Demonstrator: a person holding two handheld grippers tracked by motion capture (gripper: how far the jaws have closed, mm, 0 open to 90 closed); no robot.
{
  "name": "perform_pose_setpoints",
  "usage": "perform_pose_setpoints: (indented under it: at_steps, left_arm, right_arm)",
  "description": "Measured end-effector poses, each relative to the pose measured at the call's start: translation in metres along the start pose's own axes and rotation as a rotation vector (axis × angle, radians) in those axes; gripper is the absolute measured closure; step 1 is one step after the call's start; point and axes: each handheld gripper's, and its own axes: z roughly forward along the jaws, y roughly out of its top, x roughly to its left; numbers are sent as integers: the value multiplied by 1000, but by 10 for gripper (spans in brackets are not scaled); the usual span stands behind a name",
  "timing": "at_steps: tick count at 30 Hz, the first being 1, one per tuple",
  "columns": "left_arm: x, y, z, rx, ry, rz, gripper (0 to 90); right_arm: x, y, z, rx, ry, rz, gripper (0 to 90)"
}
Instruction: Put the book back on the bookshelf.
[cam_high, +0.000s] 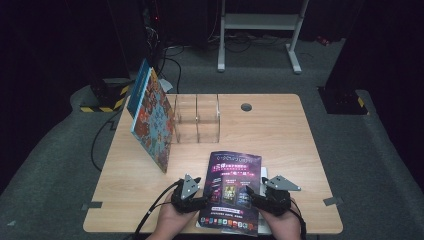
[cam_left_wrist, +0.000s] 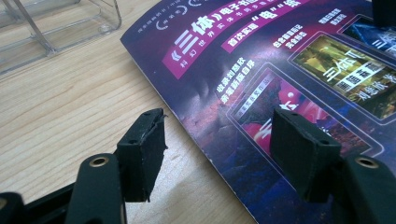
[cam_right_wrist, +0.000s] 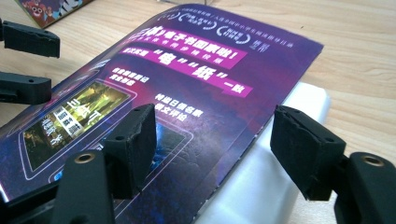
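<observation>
We are looking down in the high view at a pale wood-grain desk (cam_high: 280, 130) where a glossy purple magazine (cam_high: 232, 192) is lying flat near the front edge, between the left tongs (cam_high: 196, 201) and the right tongs (cam_high: 261, 200), each held in a hand coming in from below. That view is also giving us the layout the closer cameras are cropping: a clear acrylic rack (cam_high: 196, 119) with upright dividers standing mid-desk, and a large patterned book (cam_high: 152, 120) leaning tilted against its left side. In the left gripper view we are seeing the left tongs (cam_left_wrist: 218, 140) released, jaws spread wide and straddling the magazine's (cam_left_wrist: 280, 70) left edge, one black pad over bare wood and the other over the printed cover; the pads are looking like worn, chipped rubber blocks, and the cover is showing small dents and a slight sheen. We cannot tell whether either pad is touching the paper. A corner of the rack (cam_left_wrist: 56, 28) is catching light at upper left. In the right gripper view we are finding the right tongs (cam_right_wrist: 212, 140) likewise released, straddling the magazine's (cam_right_wrist: 196, 84) right edge, and here we are noticing a white, smooth, slightly translucent sheet or sleeve (cam_right_wrist: 275, 177) lying under that edge, with the cover curving up over it. The left tongs (cam_right_wrist: 28, 65) are showing at far left of that view.
</observation>
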Motion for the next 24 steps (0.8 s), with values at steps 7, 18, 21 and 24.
perform_pose_setpoints:
  at_steps: [7, 18, 21, 24]
  left_arm:
    - [-2, -2, 1, 14, 29, 25, 371]
    - [2, -2, 0, 44, 59, 35, 371]
    - [7, -4, -3, 51, 65, 2, 368]
    - [11, -5, -6, 56, 68, -5, 374]
  right_arm:
    - [2, 1, 3, 20, 19, 17, 323]
    - [7, 5, 4, 30, 19, 18, 331]
    - [10, 8, 6, 39, 22, 8, 337]
    - [16, 11, 8, 40, 28, -10, 341]
